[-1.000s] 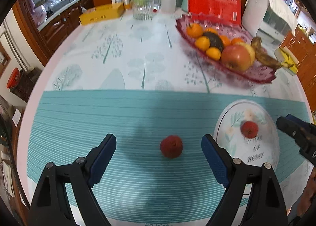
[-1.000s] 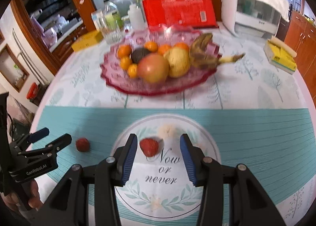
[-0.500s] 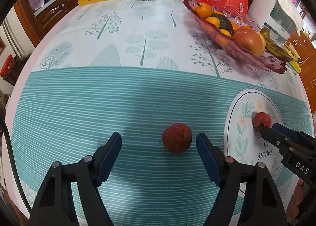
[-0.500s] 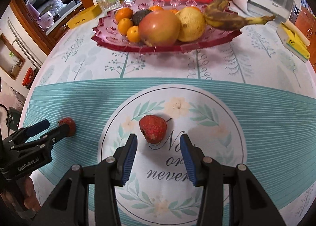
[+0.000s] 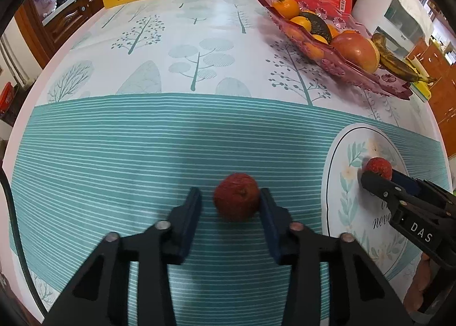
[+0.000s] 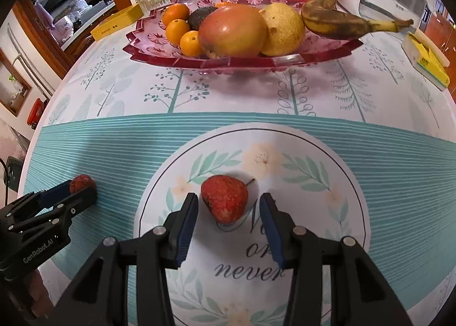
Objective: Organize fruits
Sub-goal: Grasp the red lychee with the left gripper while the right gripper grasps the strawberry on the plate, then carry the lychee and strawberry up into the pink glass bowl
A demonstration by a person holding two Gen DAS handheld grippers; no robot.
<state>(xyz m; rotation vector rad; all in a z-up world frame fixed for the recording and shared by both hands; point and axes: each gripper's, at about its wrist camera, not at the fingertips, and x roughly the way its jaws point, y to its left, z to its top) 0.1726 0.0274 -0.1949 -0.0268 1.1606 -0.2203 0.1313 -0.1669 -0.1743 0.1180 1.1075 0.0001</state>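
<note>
The left gripper (image 5: 230, 206) straddles a round red lychee (image 5: 236, 196) low in the centre of its own view. Its jaws are spread, the right pad touching the fruit's side, the left pad a gap away, so nothing is pinched yet. The right gripper (image 6: 228, 212) is also spread, its pads flanking a second, pointed lychee (image 6: 224, 198) without touching it. That fruit lies on the round printed patch of the tablecloth (image 6: 327, 161), centre of the right wrist view.

With only one pad in contact on the left, closing may nudge the round fruit sideways across the striped cloth before the far pad arrives, and it could roll out of the jaws. The pointed lychee sits forward of the right pads, near their tips. A tip pinch on its tapering end could squeeze it forward and out. Its short stem also juts towards the upper right.

The right wrist view shows the pink glass fruit tray (image 6: 159, 52) face on at the top of the frame, with room at its left front edge. The left wrist view shows that tray only obliquely at upper right, but it alone reveals the uneven pad contact on the round lychee.
</note>
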